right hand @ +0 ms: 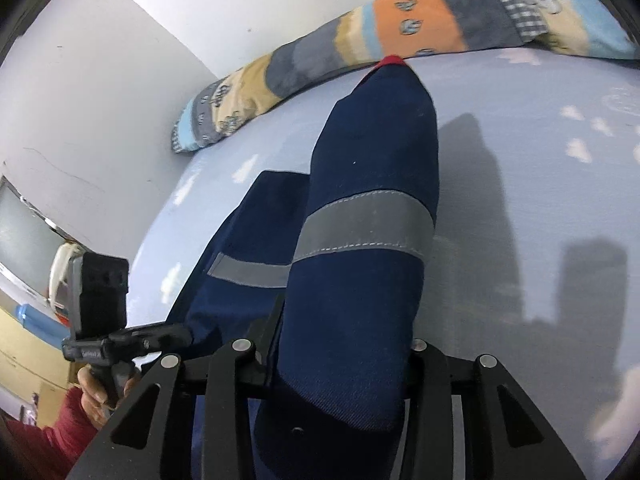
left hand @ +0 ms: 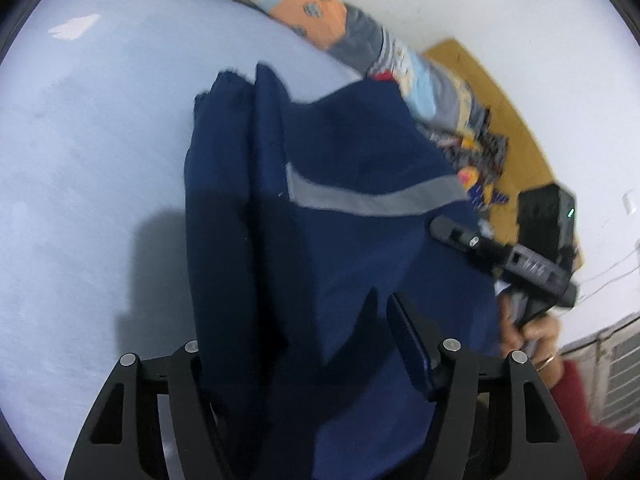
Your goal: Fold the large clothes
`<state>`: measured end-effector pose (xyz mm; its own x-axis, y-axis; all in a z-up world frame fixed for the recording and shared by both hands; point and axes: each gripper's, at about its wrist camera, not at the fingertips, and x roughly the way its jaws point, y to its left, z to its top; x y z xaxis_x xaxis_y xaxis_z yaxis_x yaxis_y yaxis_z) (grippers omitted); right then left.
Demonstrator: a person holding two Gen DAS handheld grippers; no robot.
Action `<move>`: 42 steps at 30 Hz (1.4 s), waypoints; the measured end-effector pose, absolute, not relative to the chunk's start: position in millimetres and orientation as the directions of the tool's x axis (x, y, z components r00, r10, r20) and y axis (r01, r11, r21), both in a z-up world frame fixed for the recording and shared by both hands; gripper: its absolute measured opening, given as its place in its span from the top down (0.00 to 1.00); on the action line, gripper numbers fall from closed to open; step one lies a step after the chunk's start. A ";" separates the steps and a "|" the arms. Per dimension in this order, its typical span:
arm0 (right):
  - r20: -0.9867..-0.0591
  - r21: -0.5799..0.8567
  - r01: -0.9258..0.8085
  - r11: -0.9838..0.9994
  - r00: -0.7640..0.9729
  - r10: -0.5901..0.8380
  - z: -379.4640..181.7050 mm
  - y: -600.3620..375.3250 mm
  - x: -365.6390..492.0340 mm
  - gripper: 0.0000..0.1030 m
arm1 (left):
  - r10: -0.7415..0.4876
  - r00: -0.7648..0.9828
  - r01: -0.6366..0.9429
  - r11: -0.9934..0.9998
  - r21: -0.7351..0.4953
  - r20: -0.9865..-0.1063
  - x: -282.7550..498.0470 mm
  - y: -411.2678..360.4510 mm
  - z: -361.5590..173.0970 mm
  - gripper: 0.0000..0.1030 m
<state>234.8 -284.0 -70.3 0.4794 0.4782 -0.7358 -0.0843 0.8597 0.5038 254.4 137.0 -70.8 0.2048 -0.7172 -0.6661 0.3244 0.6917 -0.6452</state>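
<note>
Between both tongs, navy garment

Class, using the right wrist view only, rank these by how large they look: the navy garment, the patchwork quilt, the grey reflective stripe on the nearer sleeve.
1. Navy garment, though nearness to the camera inflates it.
2. Patchwork quilt.
3. Grey reflective stripe.

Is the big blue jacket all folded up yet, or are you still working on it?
Still working. Done so far: the navy jacket is gathered lengthwise into a long bunch with its grey stripe wrapped around. In hand: the left gripper and right gripper each have cloth between the jaws, holding it up over the pale blue bed. Left: it is not yet lying flat or folded small.
</note>
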 end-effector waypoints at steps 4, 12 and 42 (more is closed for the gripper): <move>-0.767 0.524 0.040 0.851 0.457 0.450 -100.8 -322.4 232.7 0.54 | -0.648 0.196 0.312 0.753 -0.579 -0.736 262.6 110.9 -93.5 0.36; -0.758 0.499 0.124 0.858 0.543 0.362 -66.3 -353.8 191.3 0.44 | -0.545 0.345 0.247 0.838 -0.487 -0.764 247.9 127.7 -68.3 0.36; -0.804 0.266 0.090 0.960 0.570 0.170 -66.3 -246.6 78.5 0.70 | -0.179 0.667 0.294 0.955 0.034 -0.723 66.7 3.5 -65.6 0.29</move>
